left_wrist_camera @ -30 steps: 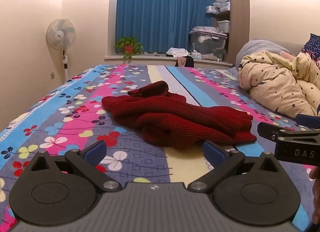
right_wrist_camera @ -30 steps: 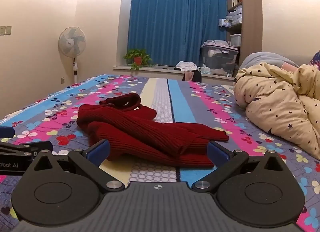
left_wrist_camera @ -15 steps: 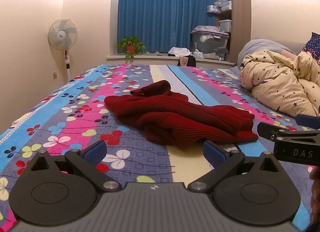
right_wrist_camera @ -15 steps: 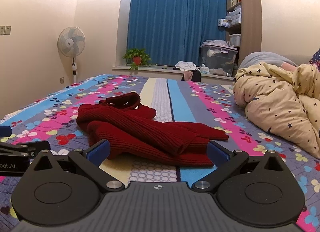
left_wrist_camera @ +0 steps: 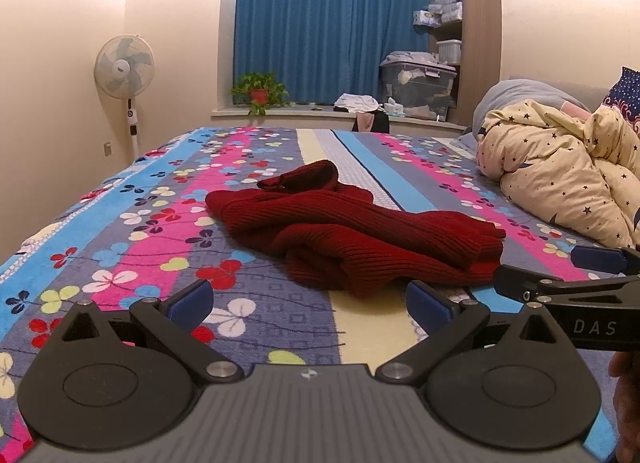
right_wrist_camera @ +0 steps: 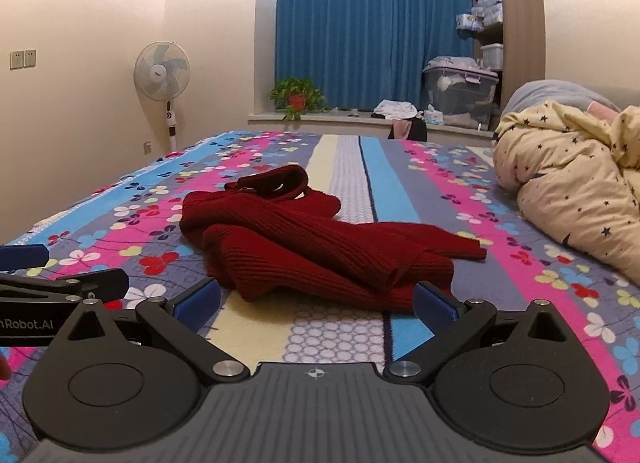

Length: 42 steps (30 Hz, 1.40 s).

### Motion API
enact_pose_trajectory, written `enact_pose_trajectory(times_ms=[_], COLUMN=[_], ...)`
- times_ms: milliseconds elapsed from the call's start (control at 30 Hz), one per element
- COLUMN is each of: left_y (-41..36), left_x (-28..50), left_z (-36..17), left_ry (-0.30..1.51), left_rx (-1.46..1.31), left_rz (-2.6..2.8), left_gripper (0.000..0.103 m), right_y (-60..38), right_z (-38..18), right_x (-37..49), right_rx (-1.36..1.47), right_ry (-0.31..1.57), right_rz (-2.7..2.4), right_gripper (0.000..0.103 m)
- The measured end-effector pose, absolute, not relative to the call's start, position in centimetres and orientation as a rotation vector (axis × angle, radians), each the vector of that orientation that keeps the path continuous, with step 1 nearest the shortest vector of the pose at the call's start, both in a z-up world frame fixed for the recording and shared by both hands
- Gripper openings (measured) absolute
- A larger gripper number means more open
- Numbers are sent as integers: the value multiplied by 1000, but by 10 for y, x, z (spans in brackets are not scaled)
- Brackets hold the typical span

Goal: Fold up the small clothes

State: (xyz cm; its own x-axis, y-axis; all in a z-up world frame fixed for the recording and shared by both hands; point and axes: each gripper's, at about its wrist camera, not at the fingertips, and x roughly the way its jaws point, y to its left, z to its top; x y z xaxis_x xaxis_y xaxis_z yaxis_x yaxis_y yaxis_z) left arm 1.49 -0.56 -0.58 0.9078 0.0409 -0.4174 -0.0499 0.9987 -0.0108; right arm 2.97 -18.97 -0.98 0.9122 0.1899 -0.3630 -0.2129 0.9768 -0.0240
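Note:
A dark red ribbed sweater (left_wrist_camera: 352, 231) (right_wrist_camera: 320, 247) lies crumpled on the flowered bedspread (left_wrist_camera: 160, 223) (right_wrist_camera: 520, 263), its collar at the far end. Just short of its near edge, my left gripper (left_wrist_camera: 308, 303) stands open with nothing between its blue pads. My right gripper (right_wrist_camera: 316, 301) is also open and empty, its right pad close to the sweater's near hem. Each gripper shows at the side of the other's view: the right one (left_wrist_camera: 568, 275) at the right edge, the left one (right_wrist_camera: 60, 275) at the left edge.
A cream star-print duvet (left_wrist_camera: 560, 171) (right_wrist_camera: 568, 171) is bunched on the bed's right side. A standing fan (left_wrist_camera: 124, 67) stands by the left wall. A potted plant (left_wrist_camera: 260, 93), a storage bin (left_wrist_camera: 416, 87) and loose clothes sit on the window ledge before blue curtains.
Both grippers have crept slightly toward the sweater and stay open. The sweater has not moved.

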Motion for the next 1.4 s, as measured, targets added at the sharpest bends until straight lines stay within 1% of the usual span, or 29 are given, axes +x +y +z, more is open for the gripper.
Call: enact_pose_trajectory(times_ms=[367,1400], left_y=[-10,-9], left_x=[16,18], left_z=[-5,-9], left_ry=[439,464], left_rx=[-26,-23], left_rz=[48,57], left_gripper=[103,102], right_y=[-187,-192], right_z=[-10,-8], right_x=[29,29], right_rx=[-61,-39], right_ry=[372,376], right_rz=[212,225], right_gripper=[97,97])
